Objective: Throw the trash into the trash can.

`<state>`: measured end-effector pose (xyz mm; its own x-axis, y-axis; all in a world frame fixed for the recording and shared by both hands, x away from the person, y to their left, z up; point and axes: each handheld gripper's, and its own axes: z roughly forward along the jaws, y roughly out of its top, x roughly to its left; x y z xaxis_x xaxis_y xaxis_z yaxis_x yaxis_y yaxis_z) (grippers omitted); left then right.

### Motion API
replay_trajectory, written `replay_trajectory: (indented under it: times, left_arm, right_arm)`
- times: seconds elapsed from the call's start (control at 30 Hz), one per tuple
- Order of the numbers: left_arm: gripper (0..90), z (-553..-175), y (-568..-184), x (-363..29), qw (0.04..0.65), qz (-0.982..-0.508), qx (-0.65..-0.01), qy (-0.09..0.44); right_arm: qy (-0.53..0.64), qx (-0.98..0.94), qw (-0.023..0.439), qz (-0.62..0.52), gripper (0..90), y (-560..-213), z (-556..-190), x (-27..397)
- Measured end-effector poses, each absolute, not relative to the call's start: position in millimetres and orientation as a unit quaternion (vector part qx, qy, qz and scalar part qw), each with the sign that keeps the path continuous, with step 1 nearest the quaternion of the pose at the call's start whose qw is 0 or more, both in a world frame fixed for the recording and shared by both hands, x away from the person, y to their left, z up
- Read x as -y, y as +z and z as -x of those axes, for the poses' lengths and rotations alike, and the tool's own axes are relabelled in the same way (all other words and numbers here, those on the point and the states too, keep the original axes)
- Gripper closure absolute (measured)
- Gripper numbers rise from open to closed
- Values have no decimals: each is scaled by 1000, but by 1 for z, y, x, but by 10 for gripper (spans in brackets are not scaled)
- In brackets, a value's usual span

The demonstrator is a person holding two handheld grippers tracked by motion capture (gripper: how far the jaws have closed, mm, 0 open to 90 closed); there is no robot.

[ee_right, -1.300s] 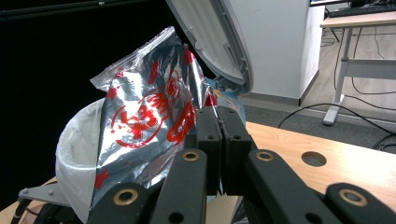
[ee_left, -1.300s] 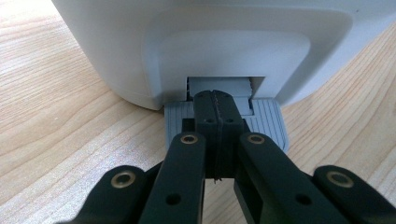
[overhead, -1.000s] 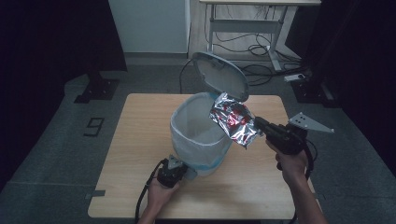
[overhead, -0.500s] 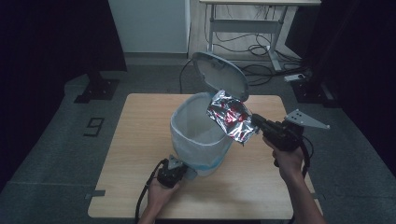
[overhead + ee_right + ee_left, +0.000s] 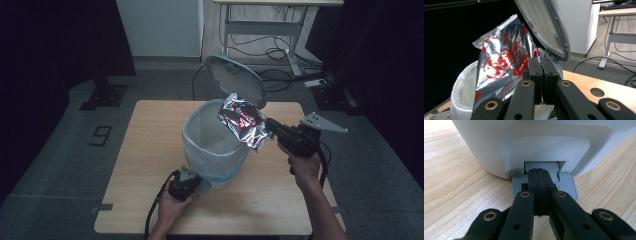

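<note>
1. Ahead of the right gripper (image 5: pixel 271 127), the crinkled silver foil snack bag with red print (image 5: pixel 243 121) hangs over the near-right rim of the white pedal bin lined with a thin clear plastic bag (image 5: pixel 212 150); the jaws are clamped on the bag's edge, pads meeting over the foil in the right gripper view.
2. Under the left gripper (image 5: pixel 539 181), the grey ribbed foot pedal (image 5: pixel 567 185) at the bin's base is pressed; the jaws are fully closed with nothing between them, tips resting on the pedal.
3. Above and beyond the right gripper, the grey oval lid (image 5: pixel 236 81) stands tilted up, so the mouth is open.
4. Progress, as judged: lid raised and bag carried to the bin; left to do is bringing the bag fully over the mouth, letting go, then easing off the pedal.
5. Edges: the bag's upper corner sits close under the lid's lower rim (image 5: pixel 559 47); whether they touch I cannot tell.
6. Room: the open mouth lies to the gripper's left and below; the light wooden table (image 5: pixel 150 145) has bare surface on both sides of the bin.
</note>
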<state>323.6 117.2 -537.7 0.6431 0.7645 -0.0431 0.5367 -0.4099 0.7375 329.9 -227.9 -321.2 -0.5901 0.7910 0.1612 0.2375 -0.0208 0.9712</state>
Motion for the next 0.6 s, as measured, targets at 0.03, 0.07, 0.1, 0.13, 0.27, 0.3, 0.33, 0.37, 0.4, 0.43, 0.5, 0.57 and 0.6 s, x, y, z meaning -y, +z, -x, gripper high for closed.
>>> replay_trajectory:
  times: [0.03, 0.07, 0.1, 0.13, 0.27, 0.3, 0.33, 0.37, 0.4, 0.43, 0.5, 0.57, 0.6]
  left_arm:
    - [900, -324, -538, -117, 374, -826, -394, 152]
    - [900, -324, -538, -117, 374, -826, -394, 152]
    - [900, -324, -538, -117, 374, -826, -394, 152]
    - [900, -324, -538, -117, 374, -825, -394, 152]
    - [900, -324, -538, -117, 374, -826, -395, 151]
    - [900, -324, -538, -117, 374, -825, -395, 151]
    - [900, -324, -538, -117, 374, -826, -395, 151]
    - [900, -324, -538, -117, 374, -826, -395, 151]
    - [900, -324, -538, -117, 374, -825, -395, 151]
    - [900, -324, -538, -117, 374, -825, -395, 151]
    - [900, -324, -538, -117, 374, -826, -395, 151]
    - [900, -324, -538, -117, 374, -826, -395, 151]
    - [900, -324, -538, -117, 374, -826, -394, 151]
  right_arm:
    - [599, -661, 230, -389, 883, -321, -330, 227]
    - [599, -661, 231, -388, 884, -321, -331, 226]
    - [600, -661, 231, -387, 883, -321, -331, 225]
    - [600, -661, 230, -387, 884, -320, -332, 224]
    - [599, -663, 230, -385, 883, -318, -334, 220]
    - [599, -664, 230, -385, 883, -318, -335, 219]
    - [598, -665, 229, -385, 883, -317, -335, 218]
    - [598, -665, 229, -385, 883, -317, -335, 218]
    - [597, -666, 229, -384, 883, -316, -337, 216]
    - [597, -666, 229, -384, 883, -316, -337, 216]
    - [595, -668, 229, -384, 883, -315, -339, 214]
    - [596, -667, 229, -384, 883, -315, -340, 213]
    - [596, -667, 228, -384, 883, -315, -340, 212]
